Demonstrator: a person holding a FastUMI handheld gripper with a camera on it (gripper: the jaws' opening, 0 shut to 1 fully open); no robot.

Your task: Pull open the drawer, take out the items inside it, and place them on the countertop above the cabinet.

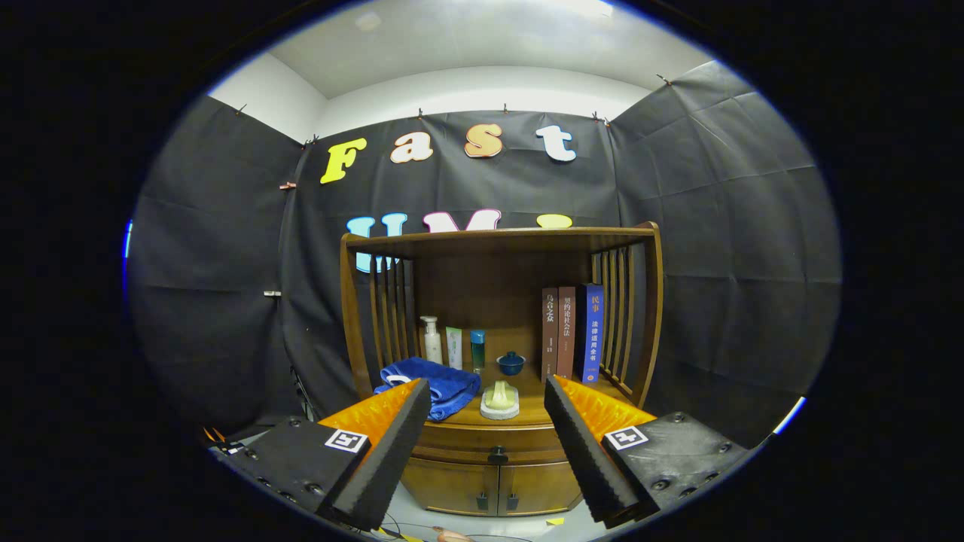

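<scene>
Tongs [488, 412] stand wide apart in the gripper view, gripping nothing, with the wooden cabinet [497, 354] well beyond them. Between the two tips, lower down, sits the drawer [493, 443], closed, with its dark knob [497, 455] at mid front; what lies inside it is hidden. Below the drawer are two small doors [493, 489]. Above it, the surface [538, 403] carries a blue towel [440, 385], partly behind the left tip, and a pale soap on a dish [500, 400] just ahead of the gap. Farther back stand a white pump bottle [431, 340], a tube [454, 348], a teal bottle [477, 349] and a small blue lidded bowl [510, 363]. Three upright books [572, 333] lean by the slatted right side. Nothing blocks the way to the knob.
</scene>
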